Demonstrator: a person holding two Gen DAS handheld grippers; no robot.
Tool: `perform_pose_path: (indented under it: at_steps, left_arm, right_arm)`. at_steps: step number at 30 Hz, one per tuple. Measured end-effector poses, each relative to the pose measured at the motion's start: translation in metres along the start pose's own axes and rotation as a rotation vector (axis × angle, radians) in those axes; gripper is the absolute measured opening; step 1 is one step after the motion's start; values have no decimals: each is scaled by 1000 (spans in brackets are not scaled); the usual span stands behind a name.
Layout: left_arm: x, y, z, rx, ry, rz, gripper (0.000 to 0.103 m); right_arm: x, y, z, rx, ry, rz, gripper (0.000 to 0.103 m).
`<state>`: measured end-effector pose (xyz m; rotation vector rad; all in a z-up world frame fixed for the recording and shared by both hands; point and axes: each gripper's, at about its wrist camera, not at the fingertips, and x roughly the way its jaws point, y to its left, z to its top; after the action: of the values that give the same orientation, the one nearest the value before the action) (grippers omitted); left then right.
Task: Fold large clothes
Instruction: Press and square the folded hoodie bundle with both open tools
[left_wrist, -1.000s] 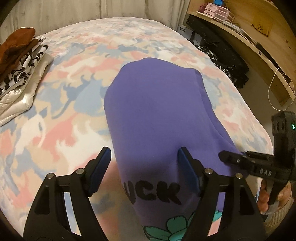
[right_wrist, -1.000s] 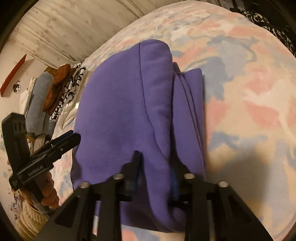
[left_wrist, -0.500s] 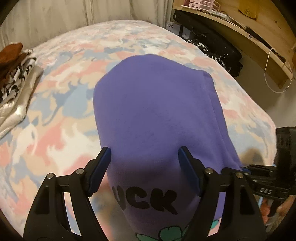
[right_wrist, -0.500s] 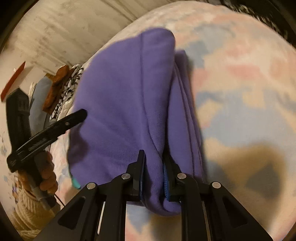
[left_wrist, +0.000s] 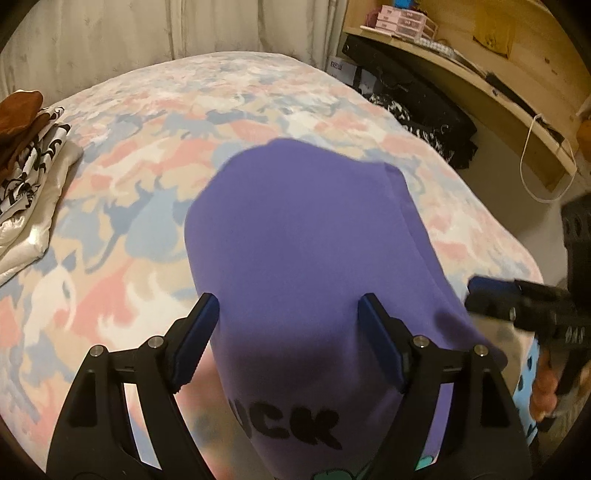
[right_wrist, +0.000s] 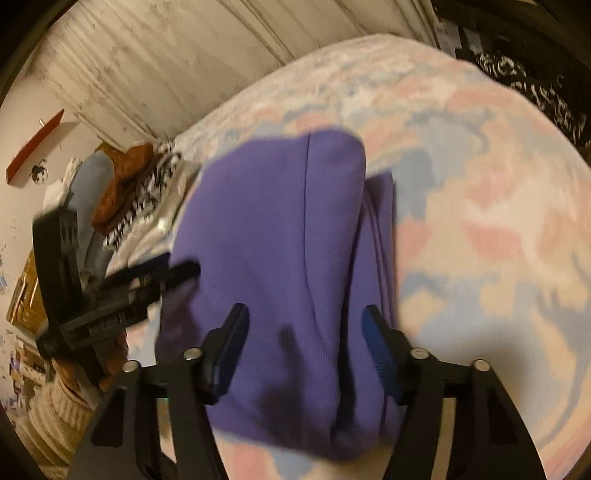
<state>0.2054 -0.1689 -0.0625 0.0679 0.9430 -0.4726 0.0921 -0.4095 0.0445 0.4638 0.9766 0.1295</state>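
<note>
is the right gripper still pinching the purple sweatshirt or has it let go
Apart. The right wrist view shows the right gripper with jaws spread wide on either side of the purple sweatshirt, no longer pinched on the fabric.

Matt purple fleece sweatshirt, soft printed cloth bedspread

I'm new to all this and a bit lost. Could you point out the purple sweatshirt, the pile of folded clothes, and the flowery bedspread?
purple sweatshirt (left_wrist: 306, 236): left wrist view, middle of its plain back.
pile of folded clothes (left_wrist: 33, 158): left wrist view, black-and-white patterned layer.
flowery bedspread (right_wrist: 498, 229): right wrist view, bare pink patch.
</note>
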Motion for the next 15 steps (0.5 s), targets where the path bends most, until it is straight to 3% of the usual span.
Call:
perform_pose_path:
  at_steps: [7, 11, 12, 13, 15]
  left_arm:
    - [17, 22, 33, -45, -10, 29, 76]
    - [34, 27, 47, -51, 5, 25, 78]
    - [38, 27, 51, -45, 3, 29, 78]
    - [43, 26, 53, -40, 5, 33, 78]
    - [54, 23, 57, -31, 20, 29, 79]
  right_arm:
    - [49, -16, 81, 93, 54, 35, 74]
    - [82, -27, 100, 133, 91, 70, 73]
    - [87, -27, 101, 126, 96, 79, 65]
    - [95, -27, 99, 111, 99, 78, 46]
    - [96, -24, 97, 63, 87, 20, 27]
